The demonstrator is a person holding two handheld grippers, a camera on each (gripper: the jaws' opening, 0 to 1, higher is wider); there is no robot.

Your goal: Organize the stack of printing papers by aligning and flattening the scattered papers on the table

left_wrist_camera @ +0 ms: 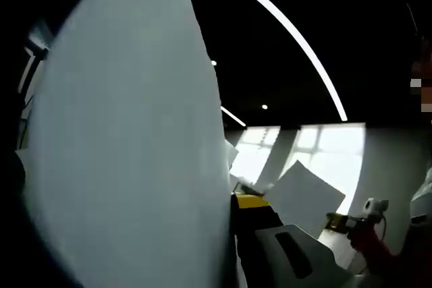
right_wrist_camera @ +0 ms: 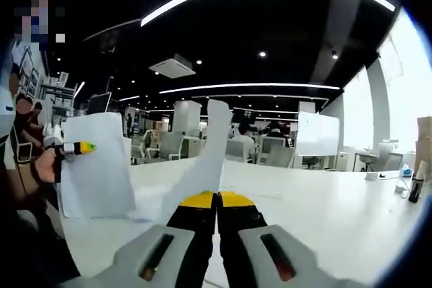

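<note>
A big white sheet of printing paper (left_wrist_camera: 128, 139) stands on edge close to the lens in the left gripper view. My left gripper (left_wrist_camera: 239, 198) is shut on its lower edge; one yellow-tipped jaw shows, the other is hidden behind the paper. In the right gripper view that left gripper (right_wrist_camera: 79, 148) holds the upright sheet (right_wrist_camera: 98, 170) by its top left corner. My right gripper (right_wrist_camera: 217, 199) is shut on another sheet (right_wrist_camera: 208, 150), which curls upward from the jaws. The left gripper view has the right gripper (left_wrist_camera: 345, 222) pinching this tilted sheet (left_wrist_camera: 307, 197).
A white table (right_wrist_camera: 324, 214) stretches ahead and to the right. A person's hand (right_wrist_camera: 46, 161) carries the left gripper. Office chairs and seated people (right_wrist_camera: 243, 136) are far behind. Small bottles (right_wrist_camera: 413, 187) stand at the table's right edge.
</note>
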